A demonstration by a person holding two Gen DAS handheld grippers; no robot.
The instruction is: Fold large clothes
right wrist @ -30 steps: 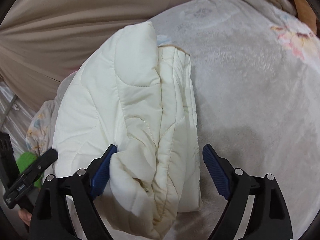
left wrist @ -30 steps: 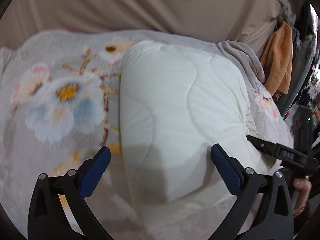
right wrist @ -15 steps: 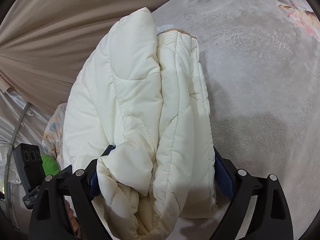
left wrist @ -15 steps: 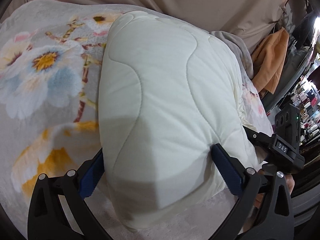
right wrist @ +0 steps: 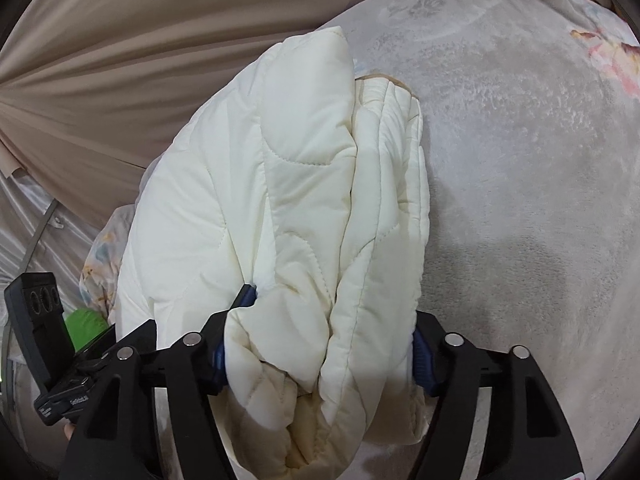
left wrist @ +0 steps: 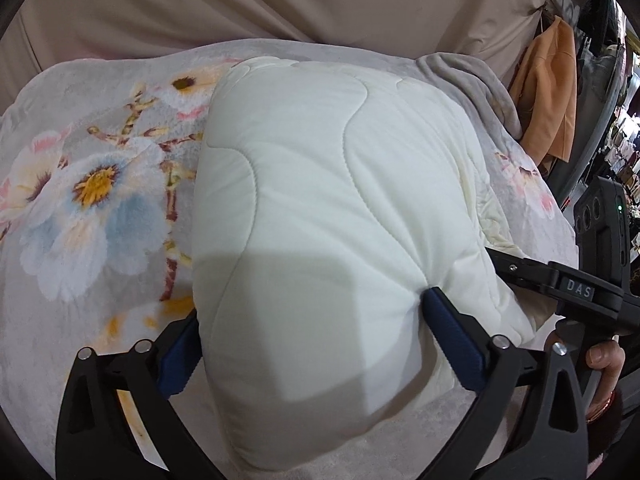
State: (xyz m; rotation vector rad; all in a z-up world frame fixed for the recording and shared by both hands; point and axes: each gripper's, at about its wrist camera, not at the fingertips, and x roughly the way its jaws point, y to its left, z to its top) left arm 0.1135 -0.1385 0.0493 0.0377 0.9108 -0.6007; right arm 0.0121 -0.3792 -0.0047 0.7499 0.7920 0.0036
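A cream quilted padded garment (left wrist: 332, 216), folded into a thick bundle, lies on a grey floral blanket (left wrist: 88, 200). My left gripper (left wrist: 312, 320) is shut on its near end, the blue pads pressing into the padding from both sides. In the right wrist view the same bundle (right wrist: 280, 208) shows its stacked folded layers edge-on. My right gripper (right wrist: 328, 328) is shut on these layers, with its pads mostly buried in the fabric. The right gripper's body (left wrist: 576, 284) shows at the right of the left wrist view.
The blanket (right wrist: 520, 160) covers a bed. A beige curtain (left wrist: 280, 0) hangs behind it. An orange garment (left wrist: 548, 92) hangs at the far right beside dark racks. The left gripper's body (right wrist: 44, 320) and something green (right wrist: 86, 320) show at the left of the right wrist view.
Both grippers moved forward over the bundle and closed on it: a second ago their jaws stood wide apart, now the pads dent the padding.
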